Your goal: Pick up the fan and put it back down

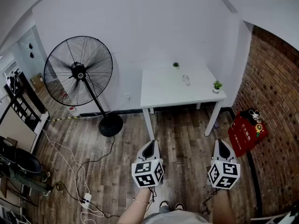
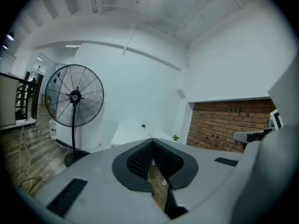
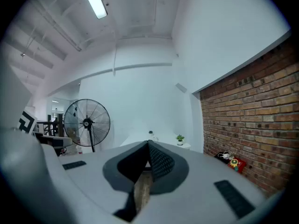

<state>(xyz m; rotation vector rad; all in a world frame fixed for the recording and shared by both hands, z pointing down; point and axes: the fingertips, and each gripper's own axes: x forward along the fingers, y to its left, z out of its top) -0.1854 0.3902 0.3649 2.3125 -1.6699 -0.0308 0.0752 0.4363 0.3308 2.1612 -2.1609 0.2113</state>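
A tall black pedestal fan (image 1: 78, 71) stands upright on the wooden floor at the left. Its round base (image 1: 110, 125) sits near the white wall. The fan (image 2: 74, 97) shows at the left of the left gripper view, and smaller and farther off as the fan (image 3: 87, 122) in the right gripper view. My left gripper (image 1: 151, 144) is held low in the middle, well short of the fan and right of its base, its jaws shut on nothing (image 2: 152, 141). My right gripper (image 1: 220, 143) is level beside it, jaws also shut and empty (image 3: 149, 143).
A white table (image 1: 163, 90) stands ahead against the wall, with two small plants (image 1: 217, 84) and a glass (image 1: 186, 80) on it. A red box (image 1: 245, 132) lies by the brick wall (image 1: 275, 92). Cables and a power strip (image 1: 86, 199) trail over the floor at the left, near a black chair (image 1: 18, 162).
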